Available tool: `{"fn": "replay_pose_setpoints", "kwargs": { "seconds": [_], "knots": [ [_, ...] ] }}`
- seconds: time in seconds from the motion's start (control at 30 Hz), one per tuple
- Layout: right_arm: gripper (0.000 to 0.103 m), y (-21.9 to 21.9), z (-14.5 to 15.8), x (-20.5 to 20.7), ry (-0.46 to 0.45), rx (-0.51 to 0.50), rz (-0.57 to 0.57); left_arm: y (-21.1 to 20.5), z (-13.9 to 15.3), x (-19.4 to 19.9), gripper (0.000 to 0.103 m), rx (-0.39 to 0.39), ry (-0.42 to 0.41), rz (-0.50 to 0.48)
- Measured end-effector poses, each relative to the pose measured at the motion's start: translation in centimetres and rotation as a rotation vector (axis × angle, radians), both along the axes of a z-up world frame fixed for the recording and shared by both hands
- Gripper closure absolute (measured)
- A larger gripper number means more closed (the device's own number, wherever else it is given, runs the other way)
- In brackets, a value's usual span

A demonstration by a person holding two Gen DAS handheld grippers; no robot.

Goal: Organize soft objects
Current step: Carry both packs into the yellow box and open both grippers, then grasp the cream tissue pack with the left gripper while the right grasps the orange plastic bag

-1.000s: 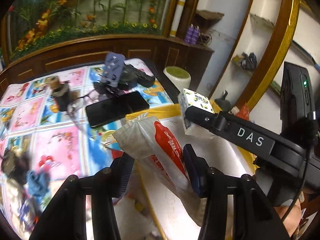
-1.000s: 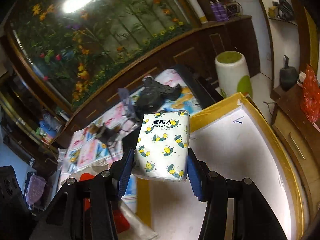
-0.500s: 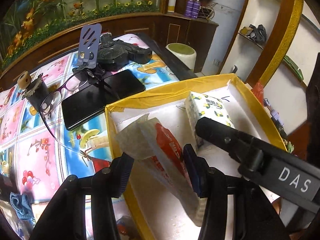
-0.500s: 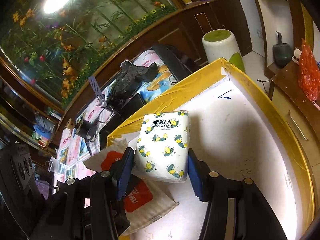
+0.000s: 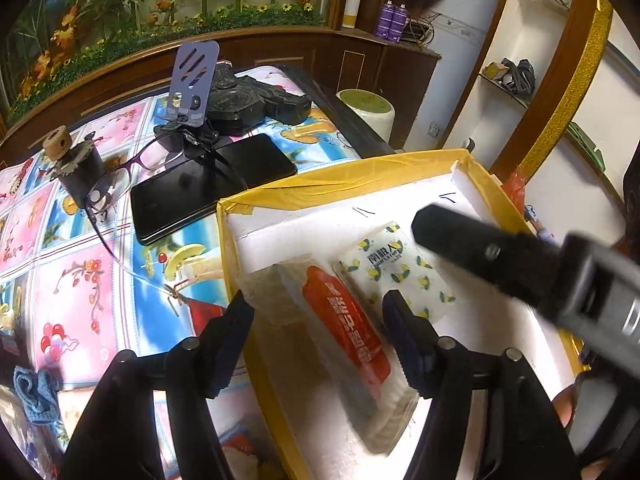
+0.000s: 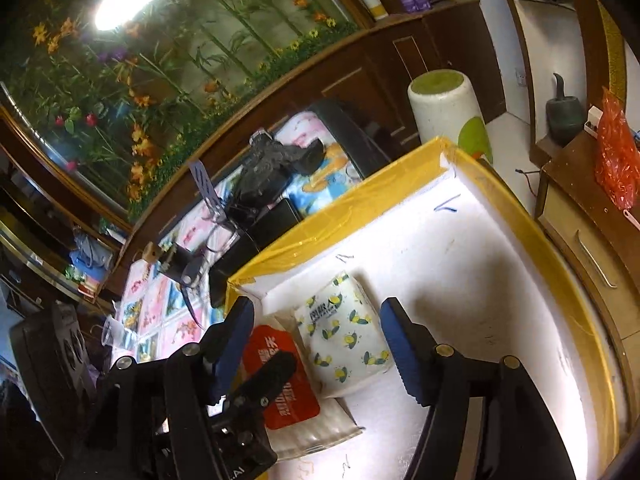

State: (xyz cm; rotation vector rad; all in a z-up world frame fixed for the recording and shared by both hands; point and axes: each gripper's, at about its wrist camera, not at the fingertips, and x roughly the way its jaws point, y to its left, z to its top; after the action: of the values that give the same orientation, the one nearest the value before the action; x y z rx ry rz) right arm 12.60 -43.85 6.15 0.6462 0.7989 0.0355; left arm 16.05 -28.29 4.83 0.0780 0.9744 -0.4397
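1. White tissue pack printed with yellow lemons [image 6: 346, 344]: lies flat on the floor of the yellow-taped white foam box [image 6: 400, 188], near its left corner. It is judged light, soft and compressible; best taken across its two long sides.
2. Clear plastic tissue pack with a red label [image 5: 344, 324]: lies just beside the lemon pack, apparently touching it. It is judged limp and slippery; best pinched at mid-body.
3. Left hand-held gripper [image 5: 318, 318]: jaws spread wide, holding nothing, straddling the red-label pack.
4. Right hand-held gripper [image 6: 318, 330]: jaws spread wide, empty, above the lemon pack.
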Motion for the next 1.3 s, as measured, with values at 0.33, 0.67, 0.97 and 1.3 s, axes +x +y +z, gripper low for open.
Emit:
{"fn": "replay_pose_setpoints", "kwargs": {
  "seconds": [0.33, 0.67, 0.97, 1.3],
  "knots": [
    [0.033, 0.9, 2.5, -2.3, -0.095, -0.008, 0.023, 5.4, 2.6, -4.9, 0.031, -0.077, -0.052, 0.076],
    [0.033, 3.9, 3.8, -3.3, -0.158, -0.078, 0.099, 18.4, 3.9, -13.6, 0.023, -0.109, -0.215, 0.205],
    [0.033, 10.4, 4.2, -4.4, -0.216, -0.158, 0.286, 33.2, -0.2, -16.2, 0.022, -0.183, -0.188, 0.518],
    [0.033, 20.2, 3.6, -8.5, -0.315, -0.053, 0.726, 35.8, -2.6, -15.2, 0.022, -0.255, -0.038, 0.586]
  ]
}}
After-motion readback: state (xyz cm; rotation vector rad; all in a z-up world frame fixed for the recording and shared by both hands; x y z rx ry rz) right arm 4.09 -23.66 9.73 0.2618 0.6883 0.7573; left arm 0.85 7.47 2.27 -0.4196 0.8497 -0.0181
